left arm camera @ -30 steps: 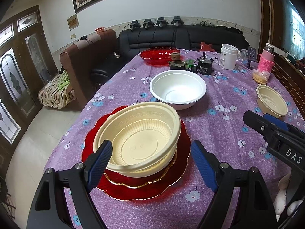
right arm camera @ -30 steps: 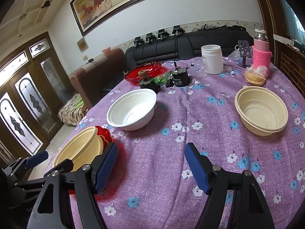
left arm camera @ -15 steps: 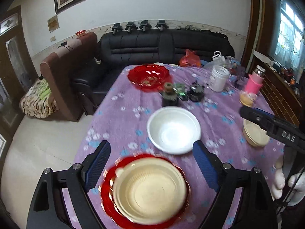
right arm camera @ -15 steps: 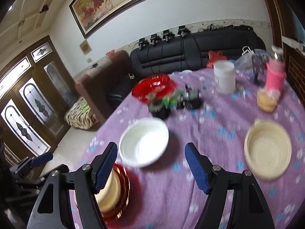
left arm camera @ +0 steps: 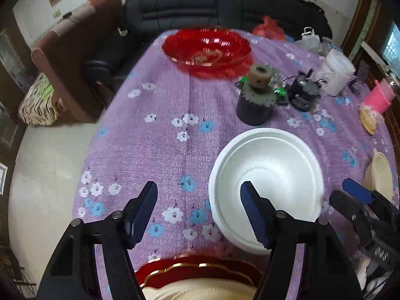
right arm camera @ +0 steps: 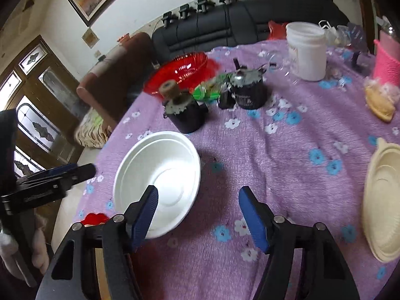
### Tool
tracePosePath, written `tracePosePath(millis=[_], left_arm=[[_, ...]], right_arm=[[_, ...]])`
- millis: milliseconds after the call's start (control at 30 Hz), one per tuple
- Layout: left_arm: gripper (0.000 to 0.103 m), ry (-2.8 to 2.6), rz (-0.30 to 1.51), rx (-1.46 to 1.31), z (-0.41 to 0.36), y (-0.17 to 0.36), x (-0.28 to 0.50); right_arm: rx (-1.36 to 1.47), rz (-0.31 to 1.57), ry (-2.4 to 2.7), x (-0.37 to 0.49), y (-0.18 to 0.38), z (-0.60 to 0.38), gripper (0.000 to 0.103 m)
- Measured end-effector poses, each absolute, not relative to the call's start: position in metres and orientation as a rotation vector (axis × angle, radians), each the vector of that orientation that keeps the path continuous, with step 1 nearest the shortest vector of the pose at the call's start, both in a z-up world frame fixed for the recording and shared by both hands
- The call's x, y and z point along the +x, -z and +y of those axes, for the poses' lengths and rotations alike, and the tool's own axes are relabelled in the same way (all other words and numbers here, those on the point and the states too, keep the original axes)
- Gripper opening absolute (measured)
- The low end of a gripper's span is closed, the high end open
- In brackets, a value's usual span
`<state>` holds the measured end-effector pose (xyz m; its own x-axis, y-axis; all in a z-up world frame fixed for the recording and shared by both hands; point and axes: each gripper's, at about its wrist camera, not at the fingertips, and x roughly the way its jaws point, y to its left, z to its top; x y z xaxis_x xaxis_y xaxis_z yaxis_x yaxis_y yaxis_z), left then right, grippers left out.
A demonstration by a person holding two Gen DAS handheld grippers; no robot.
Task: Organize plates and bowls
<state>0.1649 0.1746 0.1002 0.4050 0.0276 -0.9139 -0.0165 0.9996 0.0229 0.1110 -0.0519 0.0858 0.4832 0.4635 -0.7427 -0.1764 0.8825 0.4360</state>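
A white bowl (left arm camera: 267, 175) (right arm camera: 160, 175) sits on the purple flowered tablecloth (left arm camera: 162, 150). My left gripper (left arm camera: 200, 212) is open and empty above the cloth, just left of the white bowl. A cream bowl (left arm camera: 200, 293) on stacked red plates (left arm camera: 200, 270) lies under it at the bottom edge. My right gripper (right arm camera: 197, 215) is open and empty, just right of the white bowl. A second cream bowl (right arm camera: 382, 200) (left arm camera: 380, 175) sits at the right. A red glass dish (left arm camera: 207, 50) (right arm camera: 180, 72) stands at the far end.
Two dark motor-like parts (right arm camera: 187, 110) (right arm camera: 247, 90), a green packet (right arm camera: 210, 90), a white jar (right arm camera: 307, 50), a pink-sleeved bottle (right arm camera: 387, 60) and a bag of food (right arm camera: 380, 100) stand at the far half. A black sofa (left arm camera: 225, 7) is behind the table.
Both grippers have risen and moved forward over the table. The stack of cream bowl and red plates has slid to the bottom edge of the left view. Both grippers stay open.
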Motion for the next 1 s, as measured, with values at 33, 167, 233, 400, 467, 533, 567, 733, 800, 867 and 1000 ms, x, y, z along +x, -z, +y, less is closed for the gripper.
tracePosePath(millis=[33,167,233,400,467,533,567,733,800,867,1000], left_arm=[[0.069,-0.024,1.191,-0.018,0.177,-0.089,0.175],[0.068,0.004,1.280,-0.079,0.179,-0.063,0.199],[0.061,0.024,1.307,-0.065,0.175,-0.057,0.208],[0.027,0.052,1.327,-0.027,0.166,-0.050,0.215],[0.024,0.060,1.332,-0.002,0.162,-0.047,0.214],[0.023,0.060,1.322,0.021,0.158,-0.049,0.213],[0.022,0.060,1.320,0.025,0.157,-0.050,0.212],[0.021,0.068,1.304,0.024,0.154,-0.064,0.199],[0.021,0.068,1.283,0.032,0.153,-0.075,0.189],[0.021,0.068,1.253,0.026,0.155,-0.090,0.177],[0.021,0.060,1.210,0.011,0.158,-0.120,0.148]], right_arm=[[0.322,1.002,-0.399,0.113,-0.082,-0.051,0.072],[0.340,1.033,-0.423,0.120,-0.063,-0.042,0.072],[0.344,1.050,-0.429,0.124,-0.056,-0.036,0.070],[0.348,1.075,-0.460,0.129,-0.042,-0.026,0.054],[0.350,1.078,-0.459,0.130,-0.038,-0.026,0.053],[0.361,1.082,-0.463,0.130,-0.037,-0.026,0.050],[0.366,1.084,-0.464,0.130,-0.037,-0.026,0.045],[0.336,1.052,-0.434,0.120,-0.048,-0.020,0.024],[0.326,1.024,-0.431,0.114,-0.059,-0.021,0.023],[0.334,0.997,-0.434,0.108,-0.072,-0.023,0.022],[0.321,0.939,-0.445,0.090,-0.101,-0.023,0.022]])
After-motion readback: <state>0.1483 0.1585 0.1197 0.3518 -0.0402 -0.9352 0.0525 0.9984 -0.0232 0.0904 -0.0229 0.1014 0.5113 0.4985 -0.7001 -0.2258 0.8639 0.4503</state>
